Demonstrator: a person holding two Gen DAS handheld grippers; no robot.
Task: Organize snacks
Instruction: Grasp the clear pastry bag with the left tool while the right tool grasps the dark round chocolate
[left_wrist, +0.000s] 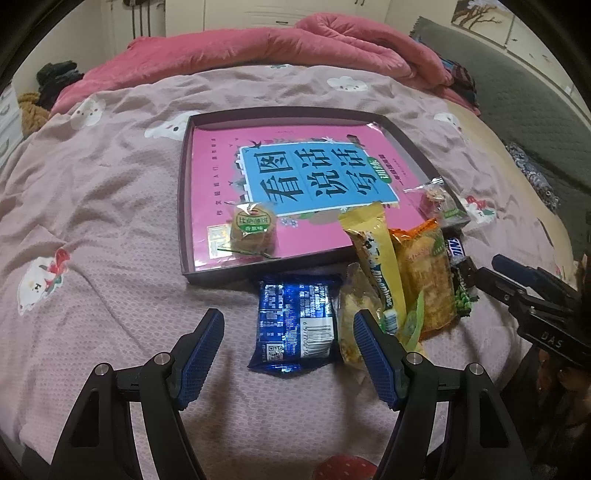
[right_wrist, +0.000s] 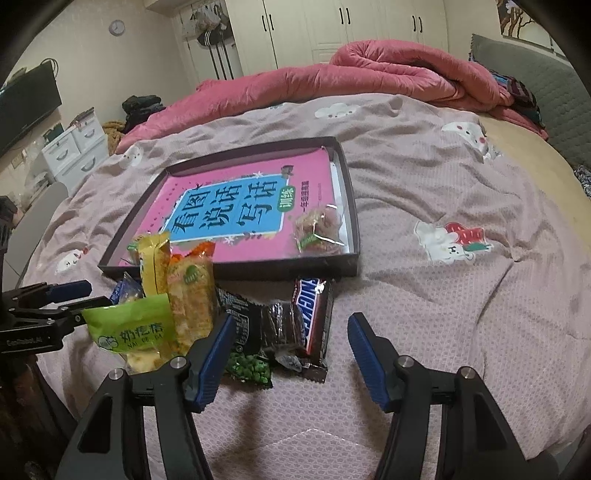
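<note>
A dark shallow tray (left_wrist: 184, 206) (right_wrist: 354, 221) lined with a pink book lies on the bed. In it are a round biscuit packet (left_wrist: 253, 230) and a clear candy packet (left_wrist: 436, 199) (right_wrist: 319, 230). In front of it lies a snack pile: blue packet (left_wrist: 295, 325), yellow packet (left_wrist: 373, 258), orange packet (left_wrist: 424, 273), green packet (right_wrist: 136, 328), Snickers bar (right_wrist: 312, 314), black packet (right_wrist: 240, 317). My left gripper (left_wrist: 290, 319) is open, with the blue packet between its fingers, untouched. My right gripper (right_wrist: 291, 321) is open around the Snickers bar and a dark wrapper, its pads off them.
The bed has a mauve printed cover (right_wrist: 443, 295) and a bunched pink quilt (right_wrist: 388, 70) at the back. A grey headboard (right_wrist: 554, 99) rises on the right; white drawers (right_wrist: 74, 147) and a TV (right_wrist: 26, 107) stand on the left. Wardrobes (right_wrist: 332, 29) line the far wall.
</note>
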